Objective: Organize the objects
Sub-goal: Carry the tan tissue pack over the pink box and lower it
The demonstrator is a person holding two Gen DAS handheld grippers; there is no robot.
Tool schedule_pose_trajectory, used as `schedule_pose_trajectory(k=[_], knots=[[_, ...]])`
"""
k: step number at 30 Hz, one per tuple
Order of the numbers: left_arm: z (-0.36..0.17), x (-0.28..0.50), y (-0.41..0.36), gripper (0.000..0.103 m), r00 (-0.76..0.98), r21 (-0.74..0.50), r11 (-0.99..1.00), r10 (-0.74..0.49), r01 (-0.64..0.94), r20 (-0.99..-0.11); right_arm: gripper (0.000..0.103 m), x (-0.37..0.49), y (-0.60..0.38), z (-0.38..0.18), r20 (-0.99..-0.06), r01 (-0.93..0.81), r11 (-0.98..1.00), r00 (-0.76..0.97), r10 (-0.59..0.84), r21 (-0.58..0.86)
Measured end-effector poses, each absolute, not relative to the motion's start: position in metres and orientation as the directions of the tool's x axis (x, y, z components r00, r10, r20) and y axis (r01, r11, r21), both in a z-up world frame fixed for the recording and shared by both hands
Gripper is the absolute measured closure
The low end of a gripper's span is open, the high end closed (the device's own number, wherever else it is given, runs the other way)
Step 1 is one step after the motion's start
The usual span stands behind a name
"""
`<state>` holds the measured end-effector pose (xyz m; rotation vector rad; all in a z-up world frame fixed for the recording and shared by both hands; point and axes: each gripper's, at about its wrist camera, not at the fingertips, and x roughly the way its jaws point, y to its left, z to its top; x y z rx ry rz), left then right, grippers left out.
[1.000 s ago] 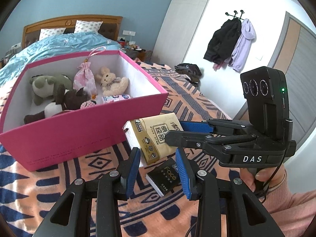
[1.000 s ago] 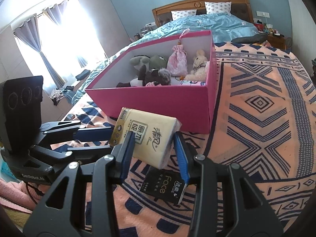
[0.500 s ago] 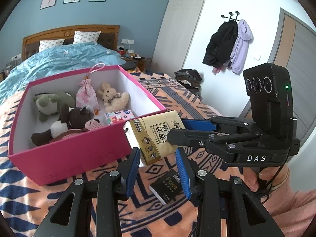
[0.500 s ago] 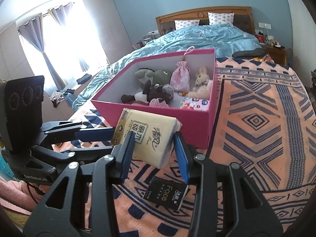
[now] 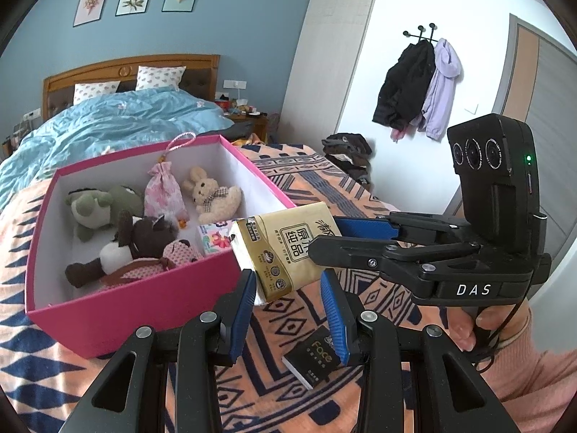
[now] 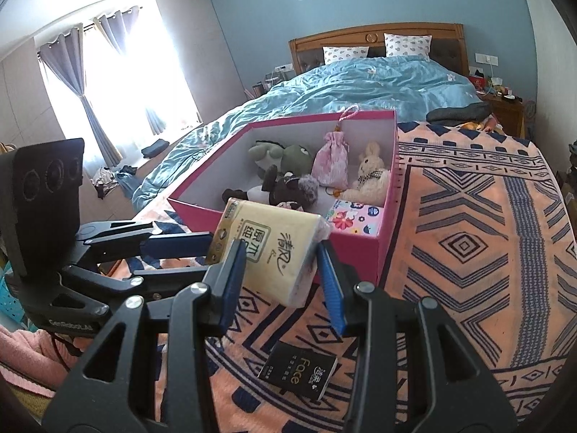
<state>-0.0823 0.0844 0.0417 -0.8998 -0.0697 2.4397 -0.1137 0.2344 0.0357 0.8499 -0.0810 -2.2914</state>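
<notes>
— What do you count from the left wrist?

— I see one pink box on the patterned blanket, with three stuffed toys, one drawstring pouch and one small floral pack inside. One yellow tissue pack hangs above the box's near corner, pinched by the right gripper across its far end. My left gripper stands open with nothing between its pads. One black pack lies on the blanket, partly hidden behind a blue pad.

— And from the right wrist?

— I count the same things: the box, the tissue pack, the black pack. The tissue pack sits between the right gripper's blue pads, which press its sides. Its long axis runs up and left, tilted, pointing toward the box. The left gripper reaches in from the left; from here I can't tell how wide it stands.
</notes>
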Motion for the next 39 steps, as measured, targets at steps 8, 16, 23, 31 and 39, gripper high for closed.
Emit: schedule_pose_trajectory(k=[8, 16, 23, 31, 39], knots=[[0.048, -0.091, 0.083, 0.066, -0.646, -0.217, -0.861, 0.492, -0.46, -0.583, 0.059, -0.123, 0.235, 0.043, -0.541, 0.589, -0.757, -0.555, -0.632, 0.281], [0.054, -0.105, 0.081, 0.066, -0.657, -0.21, -0.869, 0.48, -0.448, -0.581, 0.059, -0.135, 0.232, 0.053, -0.531, 0.599, -0.754, -0.561, -0.635, 0.269], [0.055, -0.116, 0.081, 0.066, -0.666, -0.198, -0.881, 0.456, -0.429, -0.59, 0.059, -0.148, 0.228, 0.054, -0.537, 0.601, -0.757, -0.562, -0.629, 0.258], [0.052, -0.129, 0.08, 0.066, -0.665, -0.191, -0.89, 0.438, -0.413, -0.604, 0.059, -0.162, 0.223, 0.055, -0.544, 0.601, -0.758, -0.559, -0.626, 0.254], [0.047, -0.142, 0.081, 0.066, -0.66, -0.18, -0.9, 0.416, -0.397, -0.625, 0.059, -0.175, 0.221, 0.05, -0.564, 0.594, -0.762, -0.548, -0.618, 0.257]])
